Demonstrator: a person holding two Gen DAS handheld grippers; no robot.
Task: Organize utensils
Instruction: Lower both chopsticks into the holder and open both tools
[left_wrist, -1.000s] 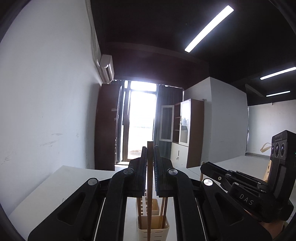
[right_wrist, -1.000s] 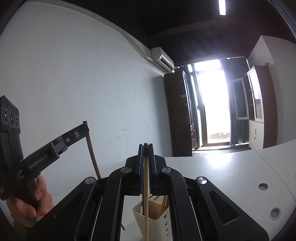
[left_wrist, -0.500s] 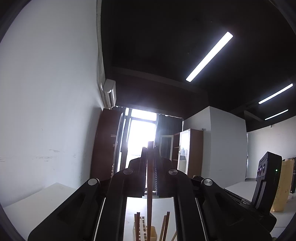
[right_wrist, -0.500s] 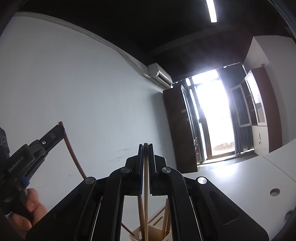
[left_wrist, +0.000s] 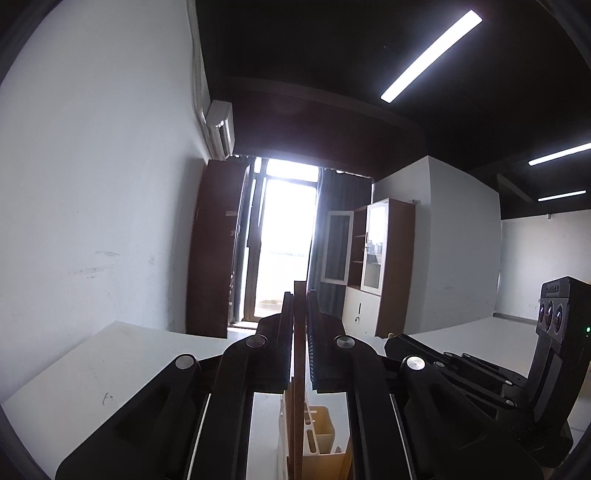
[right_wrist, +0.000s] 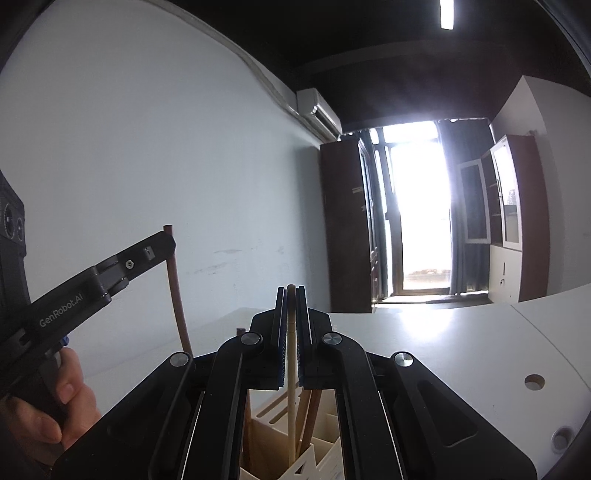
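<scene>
"GenRobot.AI" in pale letters along the arm of the left tongs (right_wrist: 168, 245); nothing else legible.

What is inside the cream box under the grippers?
Several wooden chopsticks stand in the cream holder, in its divided slots. The grippers cover most of it, so the bottom and the full count stay hidden.

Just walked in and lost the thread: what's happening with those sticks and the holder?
A person holds a gripper in each hand. The left gripper is shut on a dark brown chopstick, the right gripper on a pale chopstick. Both sticks point down toward the cream utensil holder on the white table, which already holds several sticks.
</scene>
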